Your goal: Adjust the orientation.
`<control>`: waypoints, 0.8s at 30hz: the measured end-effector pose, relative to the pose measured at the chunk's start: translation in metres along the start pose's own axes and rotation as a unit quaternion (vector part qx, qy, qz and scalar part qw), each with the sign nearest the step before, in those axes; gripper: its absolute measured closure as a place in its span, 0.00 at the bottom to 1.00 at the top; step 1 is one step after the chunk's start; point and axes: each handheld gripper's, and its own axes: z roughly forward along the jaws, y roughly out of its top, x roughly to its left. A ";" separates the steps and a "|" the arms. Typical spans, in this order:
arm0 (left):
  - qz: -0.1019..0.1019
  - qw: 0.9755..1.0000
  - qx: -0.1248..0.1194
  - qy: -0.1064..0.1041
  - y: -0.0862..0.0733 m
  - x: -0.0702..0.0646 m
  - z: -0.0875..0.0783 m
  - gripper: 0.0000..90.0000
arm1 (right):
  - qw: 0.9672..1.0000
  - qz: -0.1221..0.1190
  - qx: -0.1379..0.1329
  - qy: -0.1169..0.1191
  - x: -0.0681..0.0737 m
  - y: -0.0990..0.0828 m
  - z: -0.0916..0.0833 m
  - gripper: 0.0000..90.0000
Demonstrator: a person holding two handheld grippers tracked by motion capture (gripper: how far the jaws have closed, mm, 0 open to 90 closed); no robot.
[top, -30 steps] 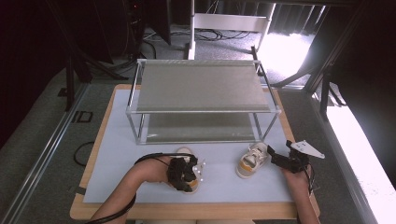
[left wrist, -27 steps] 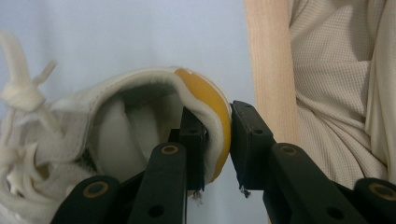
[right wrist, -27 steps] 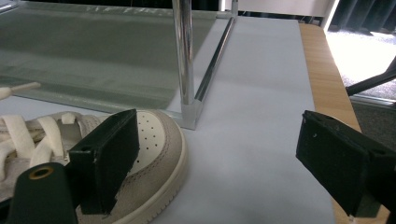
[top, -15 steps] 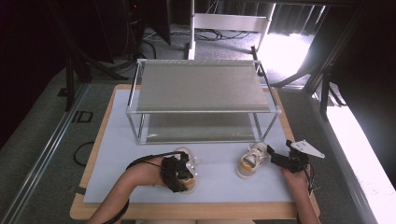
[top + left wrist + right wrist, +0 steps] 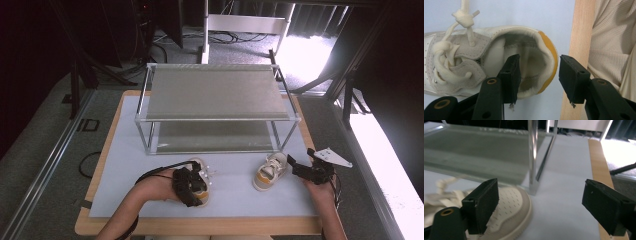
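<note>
Jaws just opened, straddling shoe heel

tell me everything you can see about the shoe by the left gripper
The small shoe is white, leather-looking, with grey suede-like lace panels, thick cream knotted laces and a mustard-yellow heel patch. It lies upright on the pale mat near the table's front edge, opening up, padded lining showing. The left gripper straddles its heel: one jaw inside the opening, one outside, not pressing.
</note>
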 end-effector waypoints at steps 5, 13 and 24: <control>0.005 1.000 0.008 -0.001 0.000 -0.001 0.001 0.55 | 1.000 -0.019 0.003 0.023 0.007 0.016 -0.009 0.17; 0.001 1.000 0.014 -0.005 0.001 -0.002 0.003 0.56 | 0.990 -0.061 0.066 0.105 0.028 0.045 -0.017 0.17; 0.000 1.000 0.021 -0.011 0.000 -0.001 0.004 0.55 | 0.969 -0.105 0.133 0.180 0.051 0.065 -0.015 0.27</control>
